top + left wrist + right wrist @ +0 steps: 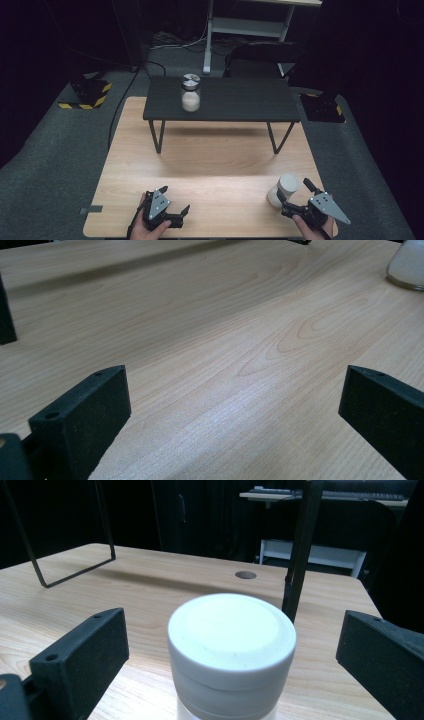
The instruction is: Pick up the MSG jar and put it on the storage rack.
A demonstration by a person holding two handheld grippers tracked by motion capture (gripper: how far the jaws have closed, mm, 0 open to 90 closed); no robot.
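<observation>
A jar with a white lid (283, 189) stands on the wooden table (210, 155) near its front right corner. My right gripper (294, 192) is open around it, one jaw on each side, not touching; in the right gripper view the white-lidded jar (232, 635) sits between the wide jaws of the right gripper (233, 626). A second jar (190, 93), silver-lidded and holding white powder, stands on the black riser shelf (235, 102). My left gripper (175, 201) rests open near the front left, and the left gripper (235, 385) has nothing between its jaws.
The black shelf stands on thin metal legs (157, 135) across the table's far half. A cable hole (245, 575) is in the tabletop. Yellow-and-black striped bases (87, 97) sit on the grey carpet, and a desk frame (247, 25) stands behind.
</observation>
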